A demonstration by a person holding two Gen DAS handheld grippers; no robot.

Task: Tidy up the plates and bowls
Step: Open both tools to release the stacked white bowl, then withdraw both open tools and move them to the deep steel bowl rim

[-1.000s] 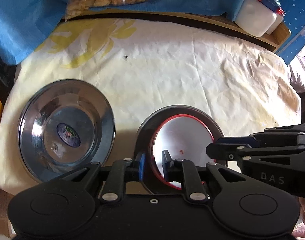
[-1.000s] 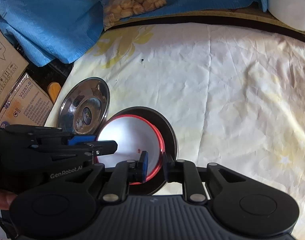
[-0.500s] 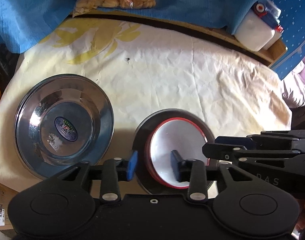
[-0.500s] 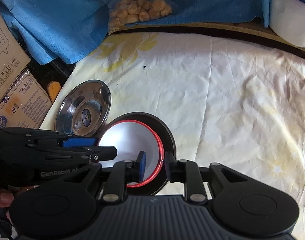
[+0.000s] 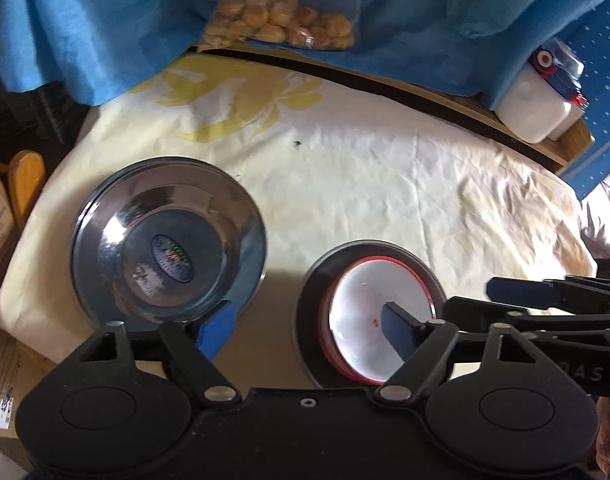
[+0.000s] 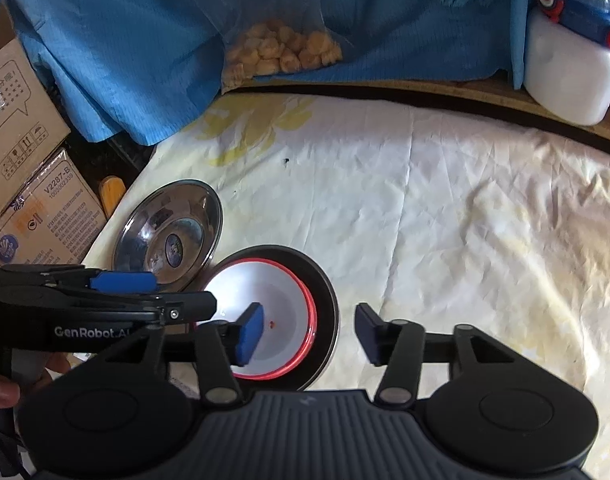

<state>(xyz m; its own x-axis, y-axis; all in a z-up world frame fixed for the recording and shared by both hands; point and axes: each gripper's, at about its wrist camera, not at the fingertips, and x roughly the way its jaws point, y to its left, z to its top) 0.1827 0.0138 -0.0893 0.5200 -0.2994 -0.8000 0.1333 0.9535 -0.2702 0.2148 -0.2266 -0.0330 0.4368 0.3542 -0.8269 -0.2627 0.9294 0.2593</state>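
Observation:
A red-rimmed white bowl (image 5: 365, 300) (image 6: 281, 304) sits nested in a dark bowl (image 5: 305, 312) (image 6: 329, 316) on the cream cloth. To its left rests a steel plate (image 5: 169, 240) (image 6: 171, 236) with a sticker in its middle. My left gripper (image 5: 309, 330) straddles the bowls' left rim, its jaws opening, and the pads touch nothing. My right gripper (image 6: 308, 334) straddles the right rim; its jaws are opening too and the pads stand clear of the rim. In each view the other gripper reaches in from the side.
Blue cloth (image 6: 137, 60) and a bag of golden snacks (image 5: 281, 24) lie along the far edge. A white container with a blue lid (image 6: 573, 72) stands at the far right. Cardboard boxes (image 6: 45, 208) stand off the table's left edge.
Both grippers' jaws have spread from nearly shut at the bowls' rims to wide apart. The nested bowls stay on the cloth. The left gripper has shifted and rolled a little.

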